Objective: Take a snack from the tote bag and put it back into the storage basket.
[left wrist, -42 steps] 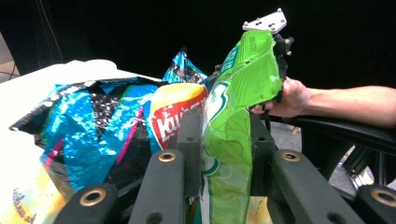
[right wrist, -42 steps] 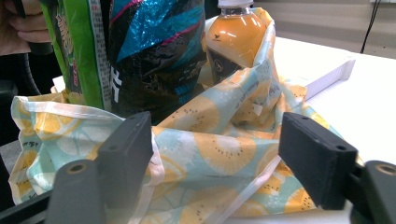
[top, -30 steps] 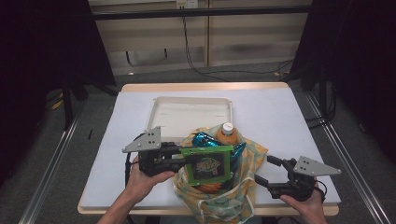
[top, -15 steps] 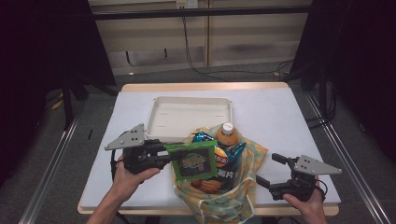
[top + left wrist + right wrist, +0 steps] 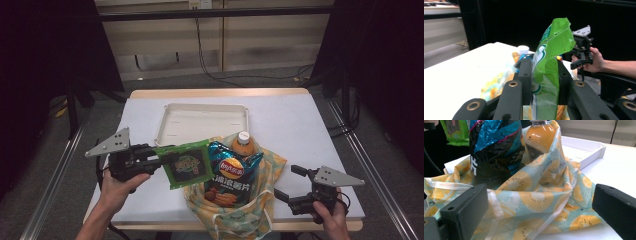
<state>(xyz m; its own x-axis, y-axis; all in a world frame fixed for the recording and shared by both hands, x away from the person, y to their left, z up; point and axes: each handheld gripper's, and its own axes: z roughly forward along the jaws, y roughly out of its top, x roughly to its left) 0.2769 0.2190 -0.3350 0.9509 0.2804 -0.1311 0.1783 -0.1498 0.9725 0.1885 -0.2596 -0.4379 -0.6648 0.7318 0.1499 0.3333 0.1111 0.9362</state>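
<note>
My left tool [image 5: 159, 161] grips the green snack packet [image 5: 187, 163], now drawn clear toward nine o'clock of the fruit-print bag [image 5: 260, 200] — unpacking advances; my right tool [image 5: 289, 184] has just opened wide, empty.

The blue crisp bag [image 5: 231, 175] carries the round red-and-yellow Lay's badge near its top, and under it a row of big white Chinese characters, too blurred from the high view for me to read out. The green packet [image 5: 186, 165] has a yellow logo on a dark panel, but its lettering is too small to make out. The bottle [image 5: 539, 137] has a dark label with a small white mark, unreadable.
</note>
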